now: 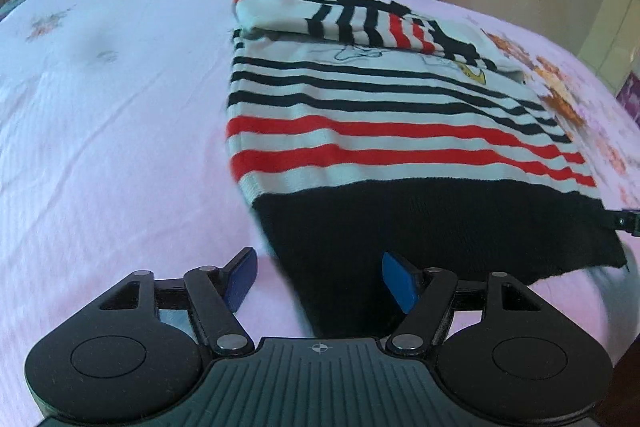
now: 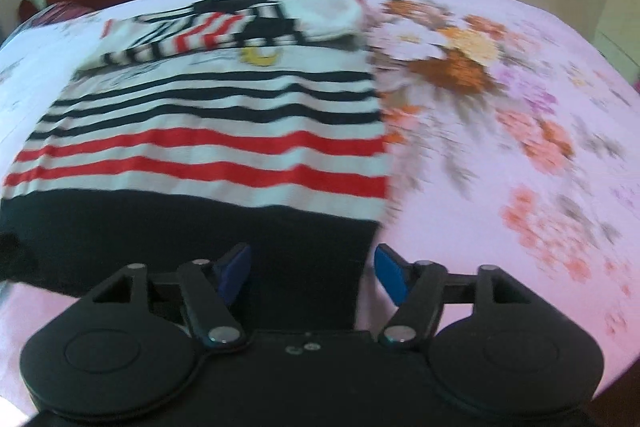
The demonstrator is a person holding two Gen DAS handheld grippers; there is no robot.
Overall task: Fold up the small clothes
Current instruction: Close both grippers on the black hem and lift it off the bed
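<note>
My left gripper [image 1: 318, 277] and right gripper [image 2: 312, 273] both hang with jaws apart and empty over the black hem of the striped sweater [image 1: 380, 115], which lies flat mid-bed [image 1: 100, 147], sleeves folded across its far end.

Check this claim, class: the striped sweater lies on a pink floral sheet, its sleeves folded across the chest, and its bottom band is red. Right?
Not quite. The striped sweater has a black bottom band, not red; the left wrist view shows it. The pink floral sheet and the folded sleeves are as stated.
</note>
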